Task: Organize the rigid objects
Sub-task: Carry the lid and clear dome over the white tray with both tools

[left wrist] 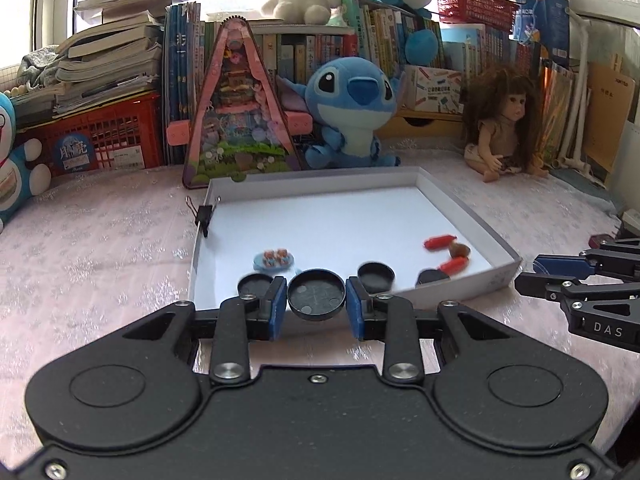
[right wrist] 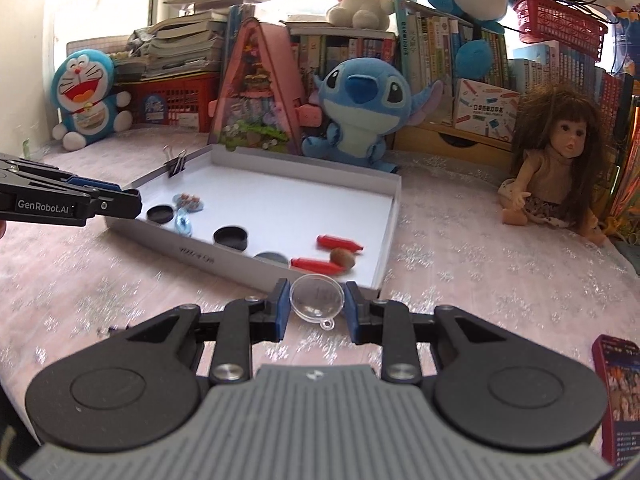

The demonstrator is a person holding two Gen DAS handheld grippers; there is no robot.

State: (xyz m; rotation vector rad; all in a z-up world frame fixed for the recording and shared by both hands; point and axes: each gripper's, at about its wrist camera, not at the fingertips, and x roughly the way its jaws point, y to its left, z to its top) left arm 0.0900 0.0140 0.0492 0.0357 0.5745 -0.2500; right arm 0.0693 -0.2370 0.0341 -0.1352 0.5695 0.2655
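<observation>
Nearest us, the left gripper (left wrist: 316, 306) pinches a black round base (left wrist: 316, 295) just before the white tray (left wrist: 460, 200); rightward, the right gripper (right wrist: 316, 308) clasps a clear dome (right wrist: 317, 295) at the tray's near corner. We should probably keep both level and align them carefully, squeezing gently.

Two sausages (right wrist: 340, 243) and a nut (right wrist: 342, 258) are found in the tray (right wrist: 390, 216) at its right, three caps (right wrist: 231, 237) at its left, a doll (right wrist: 560, 164) seated beyond on the desk (right wrist: 460, 264).
</observation>
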